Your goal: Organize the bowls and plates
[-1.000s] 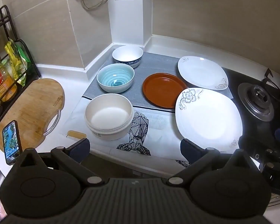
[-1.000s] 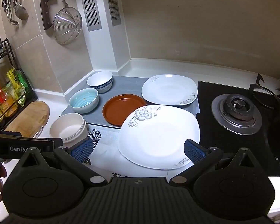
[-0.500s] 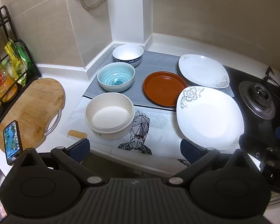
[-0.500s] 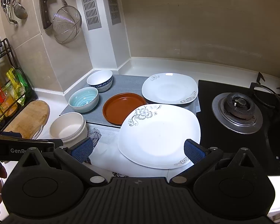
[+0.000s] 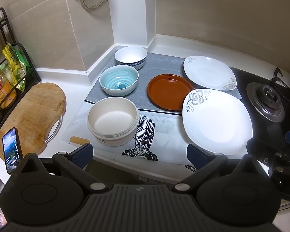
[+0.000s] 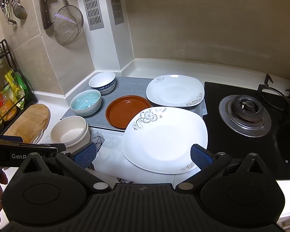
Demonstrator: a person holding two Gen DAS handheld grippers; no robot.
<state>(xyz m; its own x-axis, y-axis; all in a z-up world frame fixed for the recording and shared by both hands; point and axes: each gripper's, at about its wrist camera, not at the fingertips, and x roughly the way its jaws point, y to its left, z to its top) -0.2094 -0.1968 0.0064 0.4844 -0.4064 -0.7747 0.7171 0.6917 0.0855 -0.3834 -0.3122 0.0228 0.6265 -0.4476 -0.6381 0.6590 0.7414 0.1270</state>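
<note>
On the counter mats stand a cream bowl (image 5: pixel 112 120), a light blue bowl (image 5: pixel 118 82) and a white bowl with a blue pattern (image 5: pixel 130 57). Beside them lie a brown round plate (image 5: pixel 169 91), a large white flowered plate (image 5: pixel 216 120) and a smaller white flowered plate (image 5: pixel 208 72). All also show in the right wrist view: cream bowl (image 6: pixel 69 132), large plate (image 6: pixel 164 139). My left gripper (image 5: pixel 140 153) is open and empty, above the counter's front edge. My right gripper (image 6: pixel 143 154) is open and empty, over the large plate's near edge.
A wooden cutting board (image 5: pixel 31 110) and a phone (image 5: pixel 11 152) lie at the left, by a black spice rack (image 5: pixel 7 77). A gas stove (image 6: pixel 247 114) is to the right. A strainer (image 6: pixel 67 26) and utensils hang on the wall.
Both grippers have drifted slightly; the dishes sit a little higher in both views. Nothing on the counter has moved, and both grippers stay open.
</note>
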